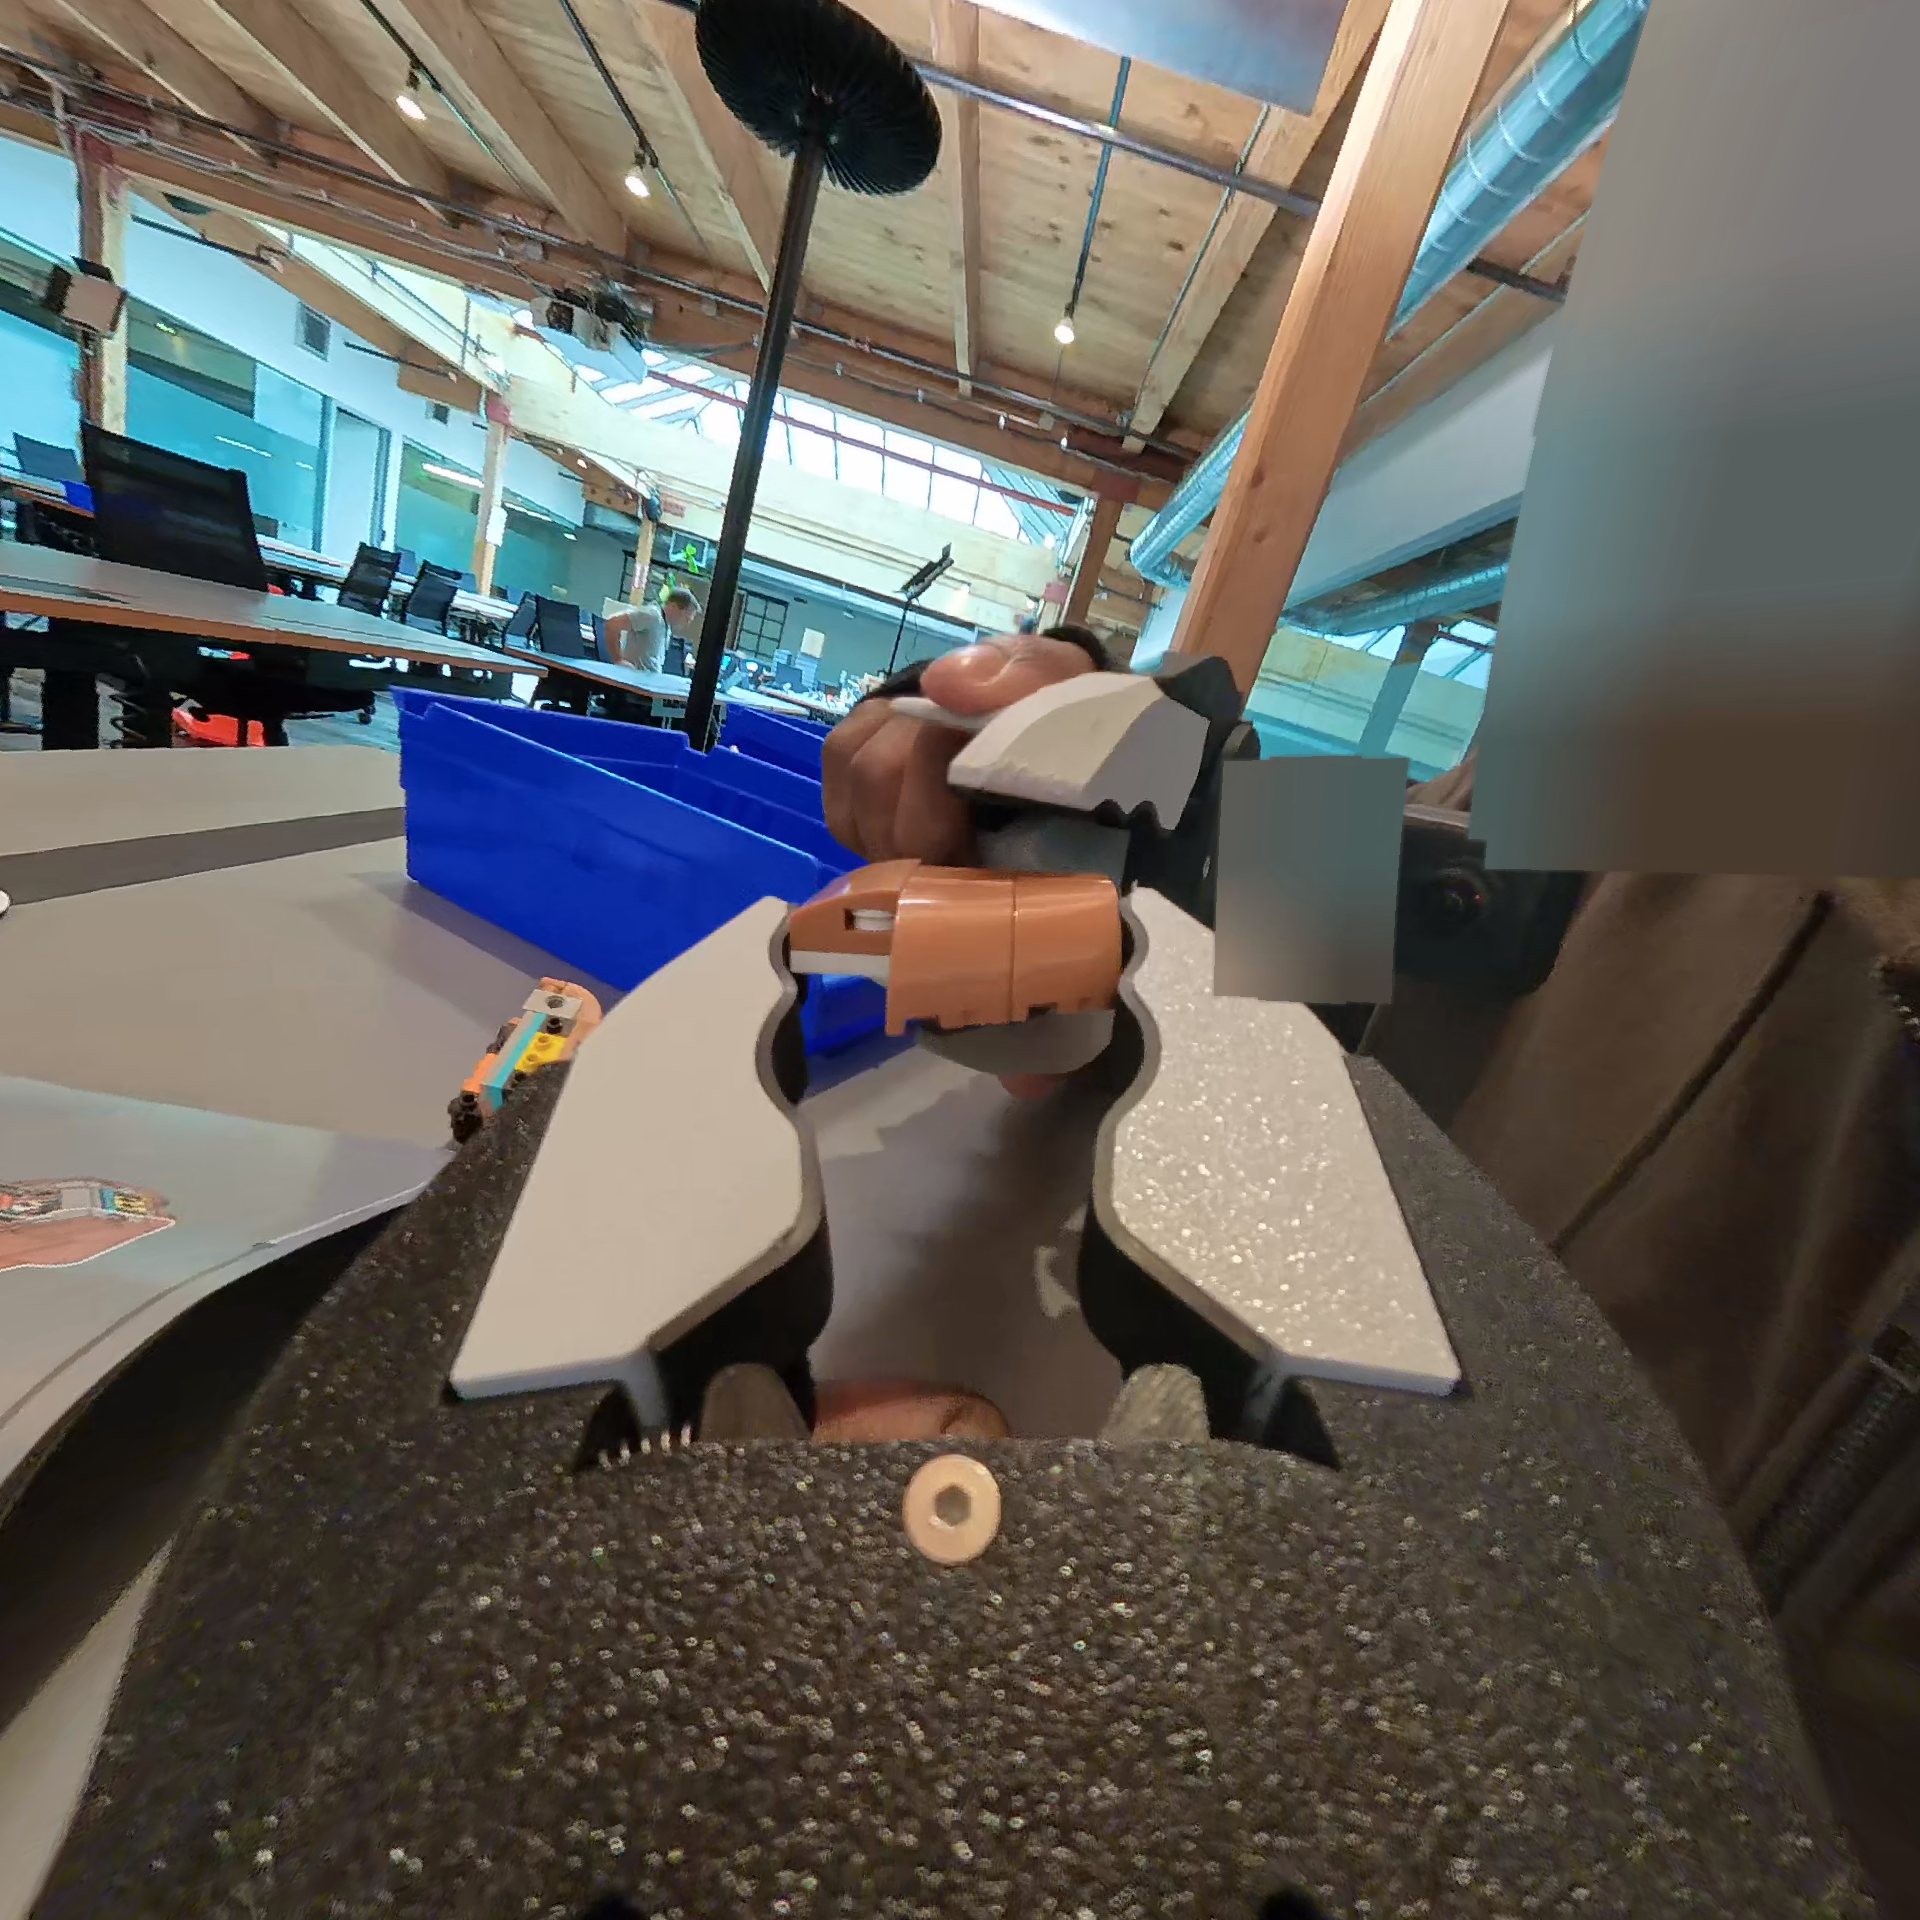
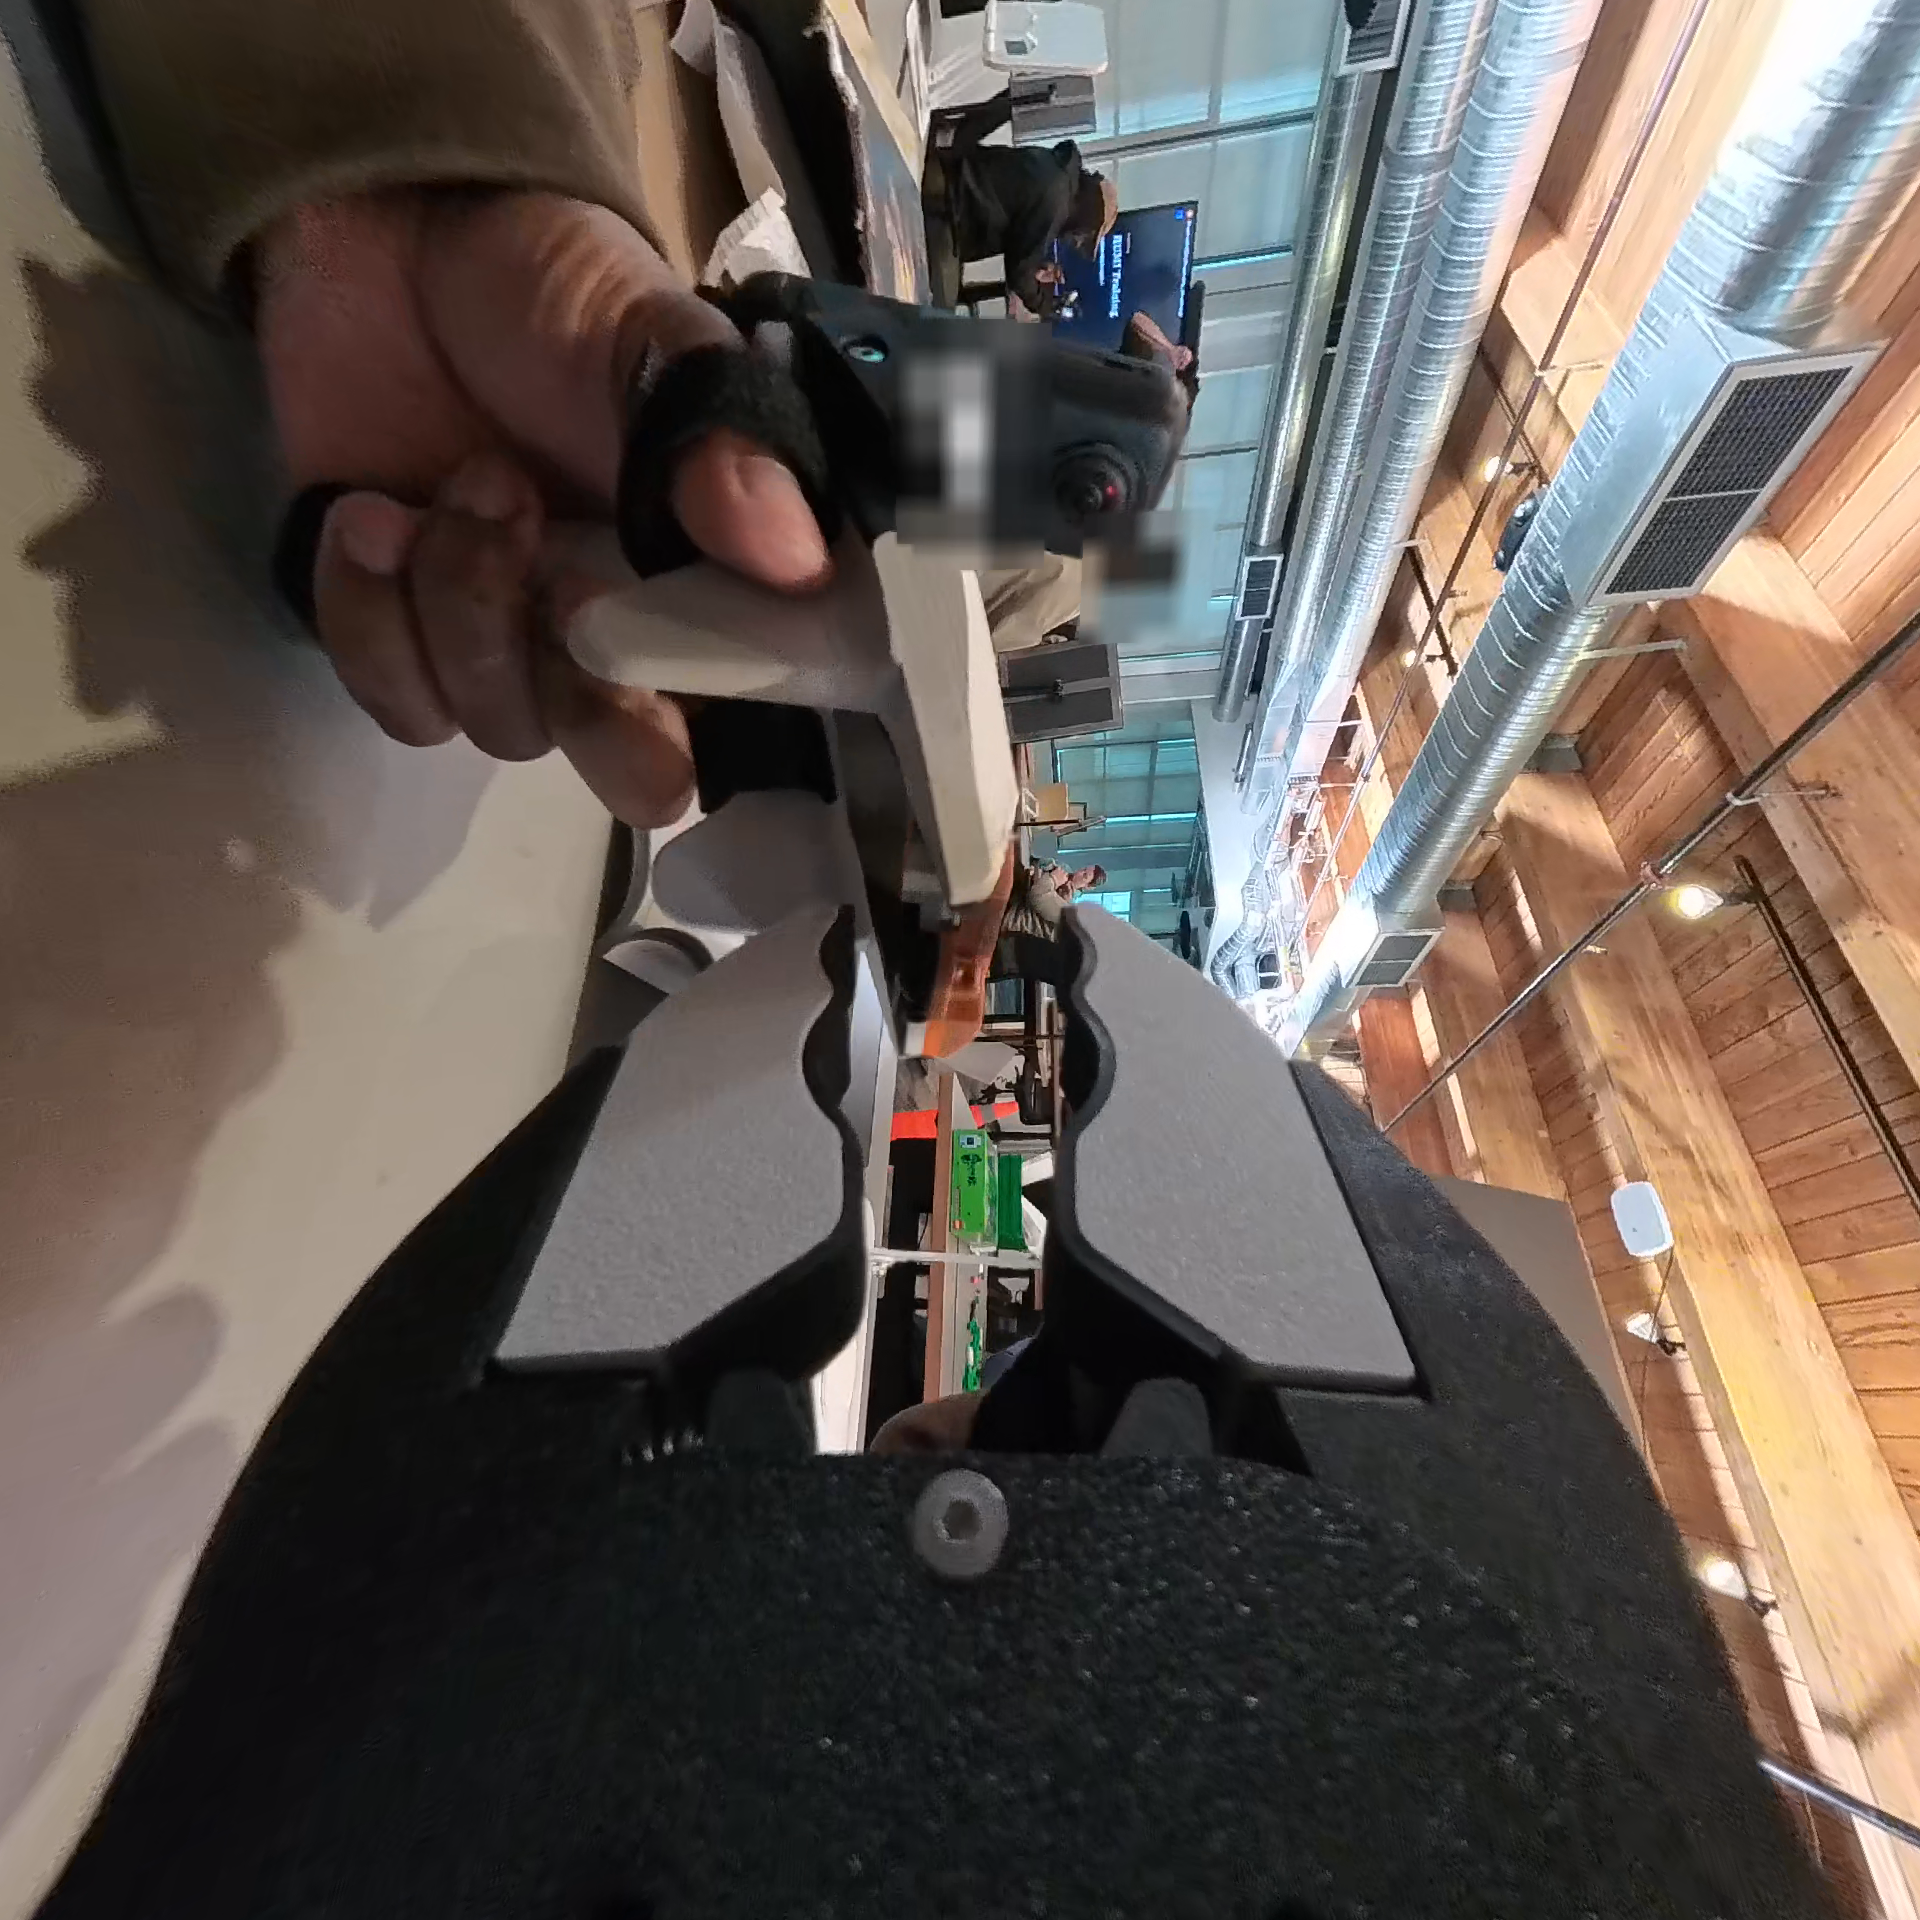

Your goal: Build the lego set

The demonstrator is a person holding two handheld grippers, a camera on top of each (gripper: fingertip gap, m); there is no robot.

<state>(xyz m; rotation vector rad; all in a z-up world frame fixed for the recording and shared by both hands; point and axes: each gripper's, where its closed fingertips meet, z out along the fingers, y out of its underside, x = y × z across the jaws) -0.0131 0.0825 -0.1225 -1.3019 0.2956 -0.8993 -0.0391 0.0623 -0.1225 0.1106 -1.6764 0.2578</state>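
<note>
Left wrist view, left to right: an instruction sheet (image 1: 156,1174) lay on the grey table (image 1: 208,966), with a small multicoloured lego strip (image 1: 525,1049) beside it near the left finger. Blue bins (image 1: 582,831) stood behind. The left gripper (image 1: 951,961) was clamped on a tan lego piece (image 1: 997,956) with a white part at its left end, held between the fingertips and raised above the table. Just above it was the right gripper (image 1: 1060,753), seen farther off in a hand (image 1: 904,758); its fingers touched the top of the tan piece.

Right wrist view: the camera was rolled sideways. The right gripper (image 2: 961,977) had its fingers apart, with the orange-tan piece (image 2: 961,997) in the gap; I could not tell whether they were pinching it.
</note>
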